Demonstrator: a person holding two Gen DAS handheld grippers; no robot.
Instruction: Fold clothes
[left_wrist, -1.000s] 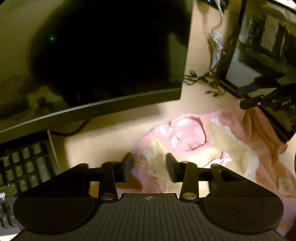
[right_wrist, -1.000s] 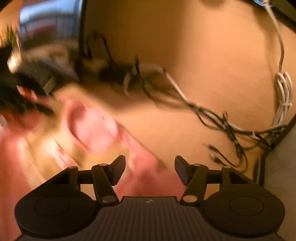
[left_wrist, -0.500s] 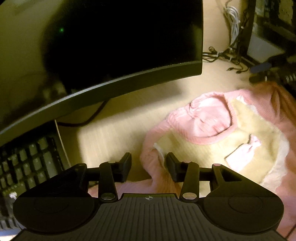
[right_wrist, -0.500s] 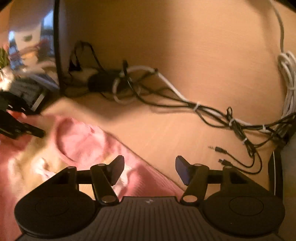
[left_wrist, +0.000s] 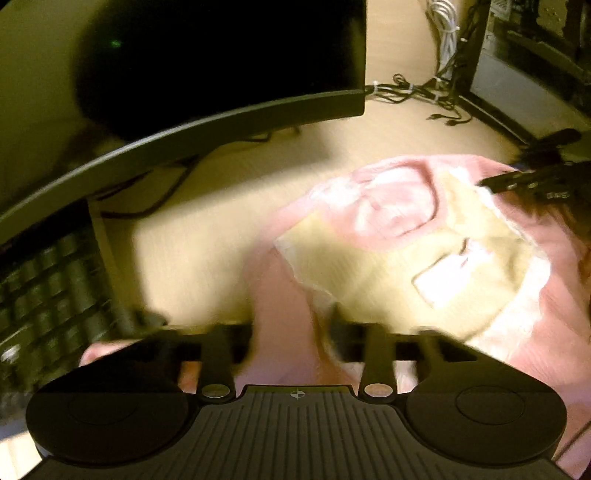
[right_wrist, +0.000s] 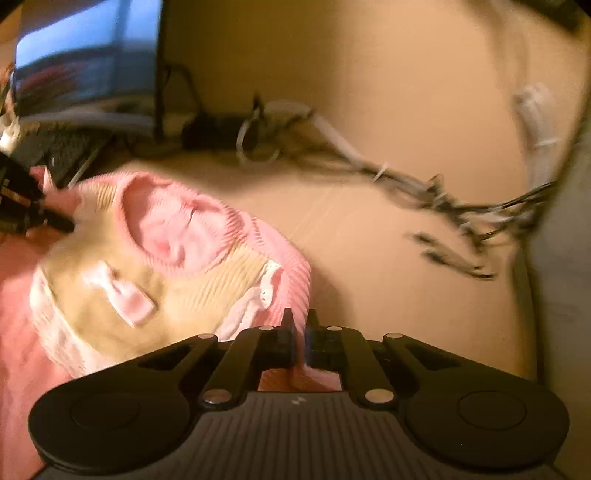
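Observation:
A pink knit garment (left_wrist: 391, 206) with a cream ribbed panel (left_wrist: 388, 273) and a white label lies rumpled on the wooden desk (left_wrist: 207, 229). My left gripper (left_wrist: 290, 332) is blurred, its jaws closing around a fold of the pink fabric, still standing apart. In the right wrist view the same garment (right_wrist: 166, 229) lies at the left. My right gripper (right_wrist: 299, 326) is shut on its pink ribbed edge. Each gripper shows in the other's view as a black shape: the right one (left_wrist: 535, 181) at the garment's far side, the left one (right_wrist: 26, 210) at the left rim.
A dark curved monitor (left_wrist: 221, 55) stands over the desk behind a black keyboard (left_wrist: 48, 295). A tangle of cables (right_wrist: 436, 195) and a white coiled cord (right_wrist: 535, 122) lie at the back. A computer case (left_wrist: 535, 85) stands at the right.
The right jaws went from wide open to shut on the garment's pink edge. The left gripper came closer over the garment, and a pink fold now sits between its blurred jaws.

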